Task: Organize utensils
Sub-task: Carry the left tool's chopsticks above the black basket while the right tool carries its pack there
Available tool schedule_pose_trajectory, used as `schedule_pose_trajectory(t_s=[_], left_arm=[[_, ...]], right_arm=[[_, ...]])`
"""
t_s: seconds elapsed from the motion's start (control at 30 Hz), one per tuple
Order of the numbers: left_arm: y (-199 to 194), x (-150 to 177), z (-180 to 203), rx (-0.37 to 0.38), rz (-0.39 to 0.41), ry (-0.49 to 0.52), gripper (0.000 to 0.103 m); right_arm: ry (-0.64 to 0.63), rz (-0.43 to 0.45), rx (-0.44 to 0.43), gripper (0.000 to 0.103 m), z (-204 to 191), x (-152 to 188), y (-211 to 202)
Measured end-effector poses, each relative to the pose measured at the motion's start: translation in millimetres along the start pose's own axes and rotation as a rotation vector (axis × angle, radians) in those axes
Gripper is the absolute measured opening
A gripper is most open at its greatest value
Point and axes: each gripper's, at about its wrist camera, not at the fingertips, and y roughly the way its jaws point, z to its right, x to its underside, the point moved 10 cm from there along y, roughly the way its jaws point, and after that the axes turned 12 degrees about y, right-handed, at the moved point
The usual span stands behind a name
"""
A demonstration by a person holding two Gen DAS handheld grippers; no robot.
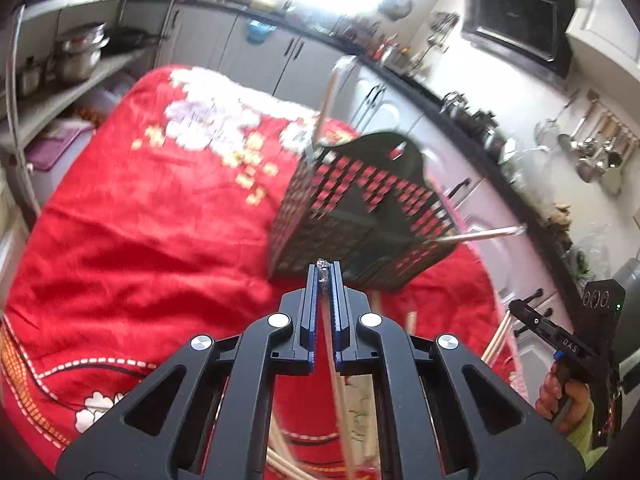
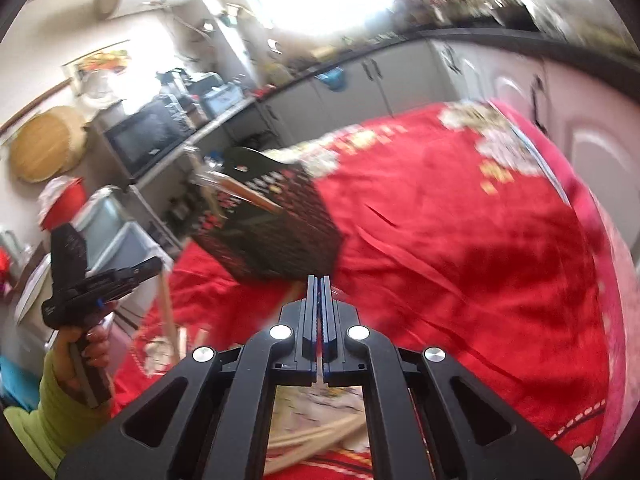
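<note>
A black perforated utensil basket [image 1: 356,212] stands on the red blanket, with two metal utensil handles [image 1: 328,104] sticking out of it. My left gripper [image 1: 328,270] is nearly shut on a thin wooden chopstick [image 1: 340,392] that runs down between its fingers, just in front of the basket. In the right wrist view the basket [image 2: 272,224] holds wooden chopsticks [image 2: 240,190]. My right gripper [image 2: 319,280] is shut just in front of the basket; I cannot tell whether it holds anything. Loose chopsticks [image 2: 316,436] lie below it.
A red floral blanket [image 1: 152,220] covers the table. Grey kitchen cabinets [image 1: 256,52] and a dark counter run behind and to the right. Hanging ladles [image 1: 596,152] are on the right wall. Shelves with pots [image 1: 76,56] stand at the left.
</note>
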Motion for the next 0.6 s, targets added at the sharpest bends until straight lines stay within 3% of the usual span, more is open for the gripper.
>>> schedule_pose_trajectory(t_s=[0.27,0.6], left_arm=[[-30.6,-31.2,30.7,0.049,0.086,0.054,0.003],[-58.9,-67.6,61.1,0.091,0.162,0.117,0.003]], right_arm=[[-0.138,0.053,-0.116,0.001,-76.0,-15.6,-22.4],[-0.254,0.097,-0.180,0.001,-136.8,-35.1,-35.3]])
